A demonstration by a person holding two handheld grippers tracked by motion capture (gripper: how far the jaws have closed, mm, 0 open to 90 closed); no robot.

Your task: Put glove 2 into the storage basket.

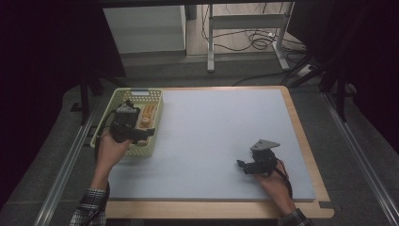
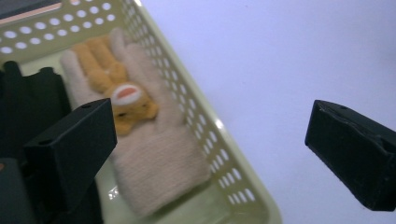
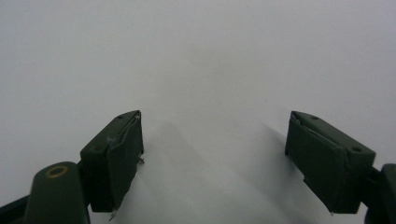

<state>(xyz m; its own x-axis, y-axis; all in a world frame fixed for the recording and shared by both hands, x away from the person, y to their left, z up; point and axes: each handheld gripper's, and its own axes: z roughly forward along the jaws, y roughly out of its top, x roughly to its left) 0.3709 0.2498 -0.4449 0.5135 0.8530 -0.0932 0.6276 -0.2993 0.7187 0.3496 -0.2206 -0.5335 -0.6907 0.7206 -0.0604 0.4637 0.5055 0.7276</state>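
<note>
Grey floor and trailing cables lie behind the tabletop (image 1: 301, 127), a wooden board topped with a pale blue mat. From the high view, a yellow-green basket (image 1: 155, 101) with perforated walls sits at the mat's left edge. The left gripper (image 1: 133, 133) hangs over the basket's near half, held by a hand with a plaid cuff. Beside it, inside the basket, a glove (image 1: 147, 117) shows as a small pale and orange patch with little detail. The right gripper (image 1: 249, 165) sits low over the bare mat toward the near right, well apart from the basket, with a grey three-cornered plate on top.

Closer in, the left gripper view makes the glove (image 2: 154, 154) plain. It is cream and fuzzy, lying flat on the basket floor against the wall nearest the mat, its glove-fingers pointing to the far end. An orange plush animal face with a white muzzle sits on its back, with orange strips running up toward the glove-fingers. The left gripper (image 2: 210, 144) has its fingers (image 2: 70, 149) spread wide, one over the basket interior just beside the glove and the other over the mat outside the wall; nothing is held. Something dark lies in the basket to the glove's far side; I cannot tell what.

Bare mat lies ahead in the right gripper view, where the right gripper (image 3: 212, 161) has its fingers (image 3: 114, 158) wide apart, holding nothing.
</note>
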